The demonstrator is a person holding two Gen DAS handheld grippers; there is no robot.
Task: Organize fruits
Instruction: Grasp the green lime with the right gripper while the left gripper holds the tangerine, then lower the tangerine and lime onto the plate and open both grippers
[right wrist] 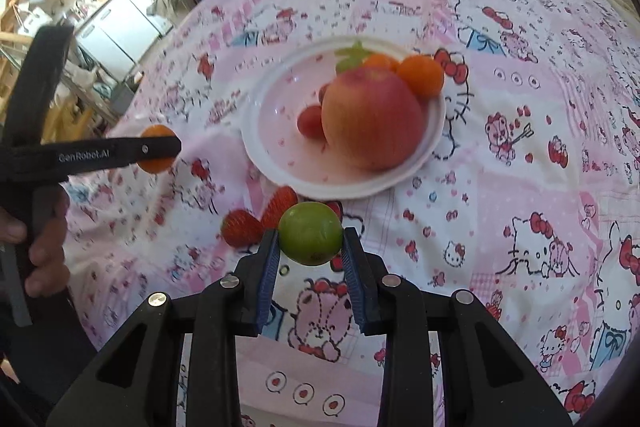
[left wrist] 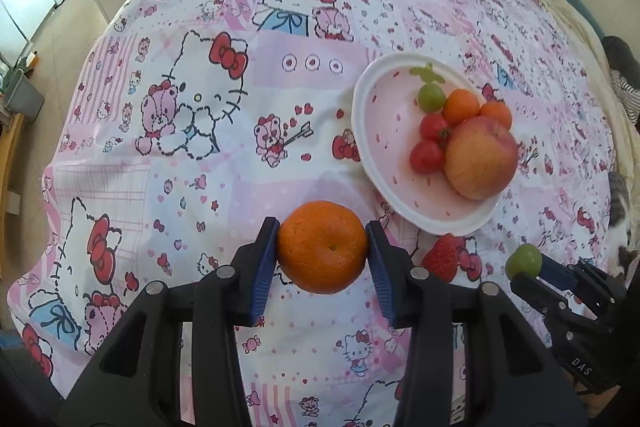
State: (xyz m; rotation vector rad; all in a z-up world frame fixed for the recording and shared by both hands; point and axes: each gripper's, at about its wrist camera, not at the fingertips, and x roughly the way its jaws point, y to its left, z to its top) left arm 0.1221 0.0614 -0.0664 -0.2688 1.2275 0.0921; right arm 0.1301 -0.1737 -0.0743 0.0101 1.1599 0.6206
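My left gripper (left wrist: 323,247) is shut on a large orange (left wrist: 322,247), held just short of the white-and-pink plate (left wrist: 372,135). The plate holds an apple (left wrist: 482,159), two small oranges (left wrist: 462,105), two cherry tomatoes (left wrist: 427,155) and a green grape (left wrist: 431,96). My right gripper (right wrist: 310,245) is shut on a green fruit (right wrist: 310,238), near the plate (right wrist: 276,115). The right gripper with its green fruit (left wrist: 523,261) also shows in the left wrist view. Strawberries (right wrist: 256,221) lie on the cloth by the plate's near rim.
A pink cartoon-print cloth (left wrist: 200,107) covers the table. The left gripper's arm (right wrist: 100,157) with its orange (right wrist: 157,151) crosses the left of the right wrist view. Furniture and a floor lie beyond the table's far left edge.
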